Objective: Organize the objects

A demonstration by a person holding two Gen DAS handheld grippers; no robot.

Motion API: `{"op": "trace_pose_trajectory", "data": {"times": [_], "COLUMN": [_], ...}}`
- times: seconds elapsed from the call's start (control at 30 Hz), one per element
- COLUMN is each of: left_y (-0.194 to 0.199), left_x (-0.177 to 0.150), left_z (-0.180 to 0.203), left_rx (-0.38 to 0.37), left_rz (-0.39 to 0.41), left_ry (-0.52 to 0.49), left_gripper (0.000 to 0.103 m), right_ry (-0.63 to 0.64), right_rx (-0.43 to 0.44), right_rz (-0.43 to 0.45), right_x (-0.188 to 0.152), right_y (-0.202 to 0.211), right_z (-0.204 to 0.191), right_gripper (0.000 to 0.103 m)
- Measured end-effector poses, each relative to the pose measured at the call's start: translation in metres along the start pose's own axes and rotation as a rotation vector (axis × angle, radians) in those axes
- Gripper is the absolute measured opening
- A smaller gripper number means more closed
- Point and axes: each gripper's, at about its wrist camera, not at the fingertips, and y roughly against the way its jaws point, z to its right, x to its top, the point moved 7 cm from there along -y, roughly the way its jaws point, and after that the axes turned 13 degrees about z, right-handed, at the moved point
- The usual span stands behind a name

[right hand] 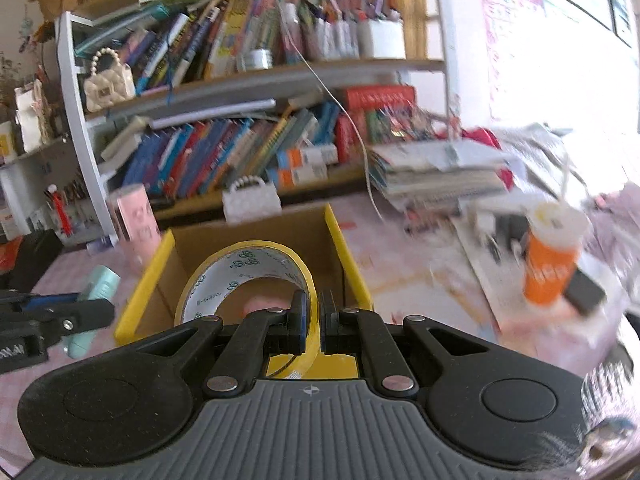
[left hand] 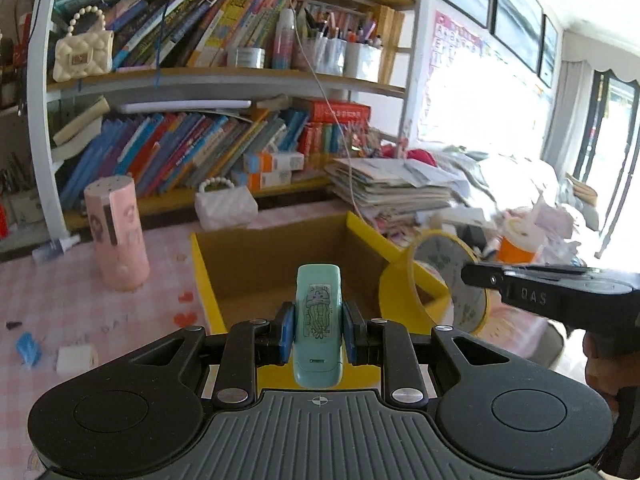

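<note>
A bookshelf [left hand: 224, 80] fills twelve o'clock behind an open yellow-edged box [left hand: 280, 264] on the pink table [left hand: 80, 300]. The right gripper [right hand: 314, 320] pinches a tape roll [right hand: 248, 276] over the box. The left gripper [left hand: 318, 332] clamps a mint stapler [left hand: 318, 320] at the box's six o'clock edge.

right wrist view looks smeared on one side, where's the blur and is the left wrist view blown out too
Right wrist view: motion blur smears the orange paper cup and stacked papers, while the yellow tape roll stays sharp. Left wrist view: mostly crisp, but the bright window is overexposed, and fisheye bends the bookshelf.
</note>
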Motion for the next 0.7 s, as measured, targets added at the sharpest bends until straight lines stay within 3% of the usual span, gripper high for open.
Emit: {"op": "trace_pose_trajectory", "data": {"times": [0.27, 0.7], "left_y": [-0.05, -0.096], "left_x": [-0.012, -0.046], "left_z": [0.005, -0.007], "left_rx": [0.051, 0.152], "left_rz": [-0.055, -0.188], "left_ry": [-0.018, -0.033], "left_gripper": [0.023, 0.023], "right_ry": [0.072, 0.23], "right_rx": [0.08, 0.203], "right_rz": [0.019, -0.139], "right_x": [0.019, -0.021], "right_y": [-0.064, -0.143], "right_z": [-0.001, -0.027], "right_gripper": [0.006, 0.006]}}
